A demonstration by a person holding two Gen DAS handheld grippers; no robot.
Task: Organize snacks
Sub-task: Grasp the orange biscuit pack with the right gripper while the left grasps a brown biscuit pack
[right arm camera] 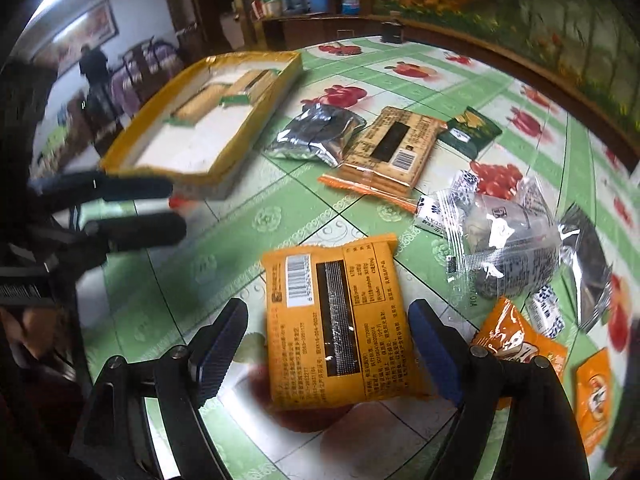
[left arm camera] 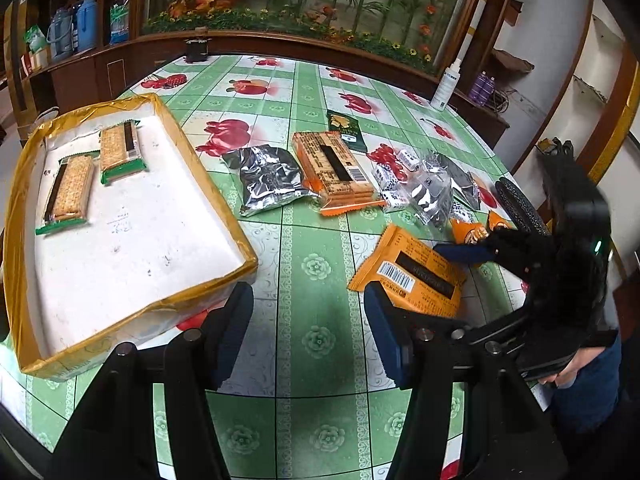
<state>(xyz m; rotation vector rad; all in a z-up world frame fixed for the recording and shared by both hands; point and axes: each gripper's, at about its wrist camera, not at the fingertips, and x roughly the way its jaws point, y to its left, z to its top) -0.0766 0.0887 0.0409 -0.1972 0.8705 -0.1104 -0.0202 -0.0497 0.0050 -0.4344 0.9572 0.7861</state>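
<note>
An orange cracker pack (right arm camera: 340,328) lies flat, barcode up, on the green flowered tablecloth (right arm camera: 192,276). My right gripper (right arm camera: 330,354) straddles it, open, with a gap showing at its left finger. In the left wrist view the same pack (left arm camera: 408,276) lies beside one right finger (left arm camera: 460,252). My left gripper (left arm camera: 312,332) hovers open and empty over the cloth, near the corner of a yellow-rimmed white tray (left arm camera: 132,312). Two green-wrapped cracker packs (left arm camera: 120,148) lie in the tray.
Mid-table lie a silver bag (left arm camera: 272,176), a second orange cracker pack (left arm camera: 336,168), a small dark green packet (left arm camera: 344,130), clear-wrapped pastries (right arm camera: 508,248), small candies and orange sachets (right arm camera: 592,396). A white bottle (left arm camera: 444,88) stands at the far right edge. A person (right arm camera: 94,68) stands far back.
</note>
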